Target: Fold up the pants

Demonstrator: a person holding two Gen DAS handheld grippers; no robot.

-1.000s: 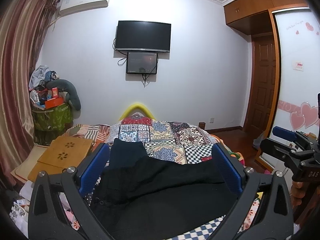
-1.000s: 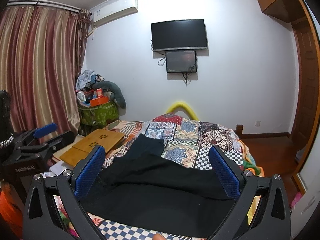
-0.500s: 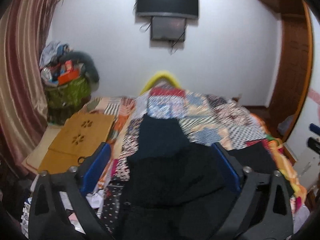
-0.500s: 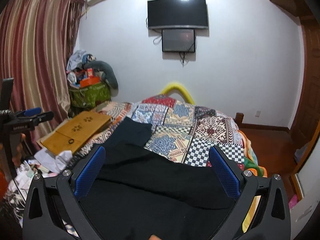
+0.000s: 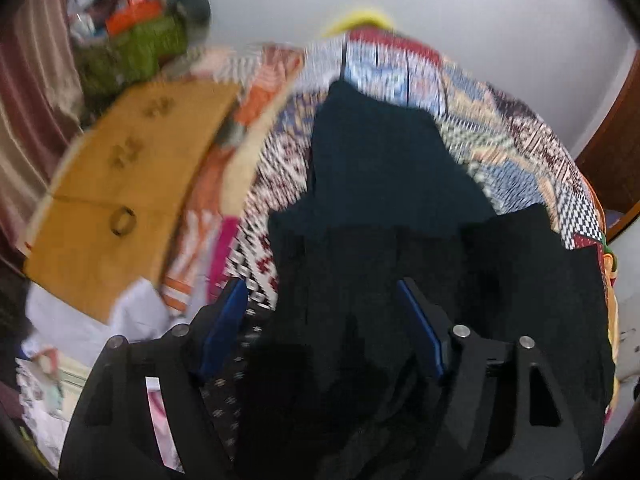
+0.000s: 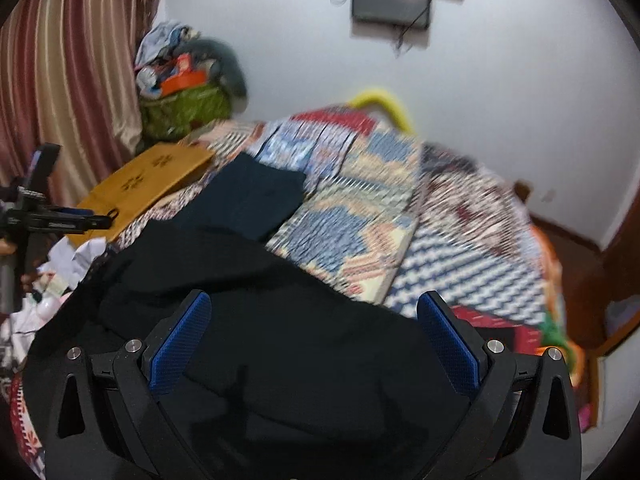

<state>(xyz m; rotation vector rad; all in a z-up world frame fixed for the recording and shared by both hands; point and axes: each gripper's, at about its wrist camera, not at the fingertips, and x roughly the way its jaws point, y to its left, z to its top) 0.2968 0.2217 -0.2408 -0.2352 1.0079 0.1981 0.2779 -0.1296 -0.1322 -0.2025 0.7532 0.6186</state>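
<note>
Both grippers you hold are spread wide over the black pants [image 6: 256, 280], which lie rumpled across the near end of the quilt [image 6: 360, 216]. Your left gripper [image 5: 320, 332] has cloth between its blue pads; contact cannot be confirmed. Your right gripper [image 6: 312, 344] sits above the cloth, pinching nothing.

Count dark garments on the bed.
2: black pants spread on the quilt's near end under both open grippers; a dark teal garment just beyond, overlapped. More may be hidden underneath.
</note>
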